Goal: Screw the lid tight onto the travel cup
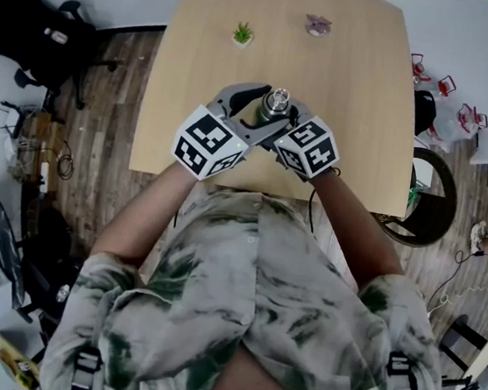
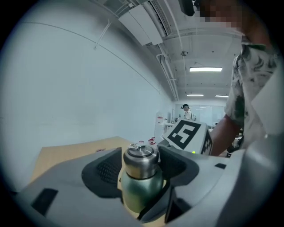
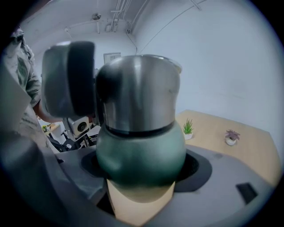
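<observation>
Travel cup [image 1: 277, 105] stands upright on the tabletop [image 1: 355, 80], near the front edge, approx. centre, w/ both tools meeting on it. Body is green, top part is brushed steel; lid [image 2: 140, 156] sits on the cup, level, not tilted.

Left hand-held gripper [image 2: 140, 165] comes in from the person's left at lid height. Its 2 jaws are clenched on the steel lid, 1 dark pad each side. A thin strip of tabletop shows between the left-side pad and the green body lower down.

Right hand-held gripper [image 3: 142, 170] comes in from the right and sits lower. Its jaws are closed round the green body, which fills the gap between them; bare tabletop shows just under the cup. 1 jaw of the left tool shows at the upper left of the right gripper view, up against the lid.

Further back on the tabletop: 1 small green plant [image 1: 243, 33] and 1 small purple plant [image 1: 318, 24], well apart from the cup.
</observation>
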A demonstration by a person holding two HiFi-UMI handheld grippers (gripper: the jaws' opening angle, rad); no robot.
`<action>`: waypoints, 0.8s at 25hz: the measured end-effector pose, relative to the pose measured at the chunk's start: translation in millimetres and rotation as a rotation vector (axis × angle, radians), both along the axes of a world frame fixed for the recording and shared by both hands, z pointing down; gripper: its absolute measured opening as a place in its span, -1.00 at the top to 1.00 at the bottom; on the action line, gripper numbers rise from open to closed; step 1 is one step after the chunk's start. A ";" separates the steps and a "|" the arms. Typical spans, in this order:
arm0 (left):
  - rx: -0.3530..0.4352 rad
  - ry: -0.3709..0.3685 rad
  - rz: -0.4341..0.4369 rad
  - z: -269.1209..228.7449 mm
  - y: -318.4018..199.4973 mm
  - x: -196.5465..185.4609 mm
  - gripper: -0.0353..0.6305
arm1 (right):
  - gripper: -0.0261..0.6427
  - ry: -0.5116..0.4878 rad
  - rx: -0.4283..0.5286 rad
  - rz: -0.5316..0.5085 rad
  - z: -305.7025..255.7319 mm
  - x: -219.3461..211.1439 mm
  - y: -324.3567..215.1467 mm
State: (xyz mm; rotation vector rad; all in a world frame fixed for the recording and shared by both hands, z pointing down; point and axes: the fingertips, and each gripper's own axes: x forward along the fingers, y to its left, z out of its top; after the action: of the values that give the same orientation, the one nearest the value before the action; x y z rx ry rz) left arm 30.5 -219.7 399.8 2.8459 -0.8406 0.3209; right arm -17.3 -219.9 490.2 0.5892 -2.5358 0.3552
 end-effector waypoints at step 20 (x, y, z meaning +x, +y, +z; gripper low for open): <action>0.040 -0.006 0.127 -0.1 13.7 -3.7 0.14 | -0.29 0.020 0.034 -0.060 -2.4 -4.7 11.8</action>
State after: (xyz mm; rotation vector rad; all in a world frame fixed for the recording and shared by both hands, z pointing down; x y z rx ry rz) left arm 26.8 -206.0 399.7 2.9435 -0.6766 0.3325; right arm -22.0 -208.2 487.8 0.5258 -2.5385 0.2837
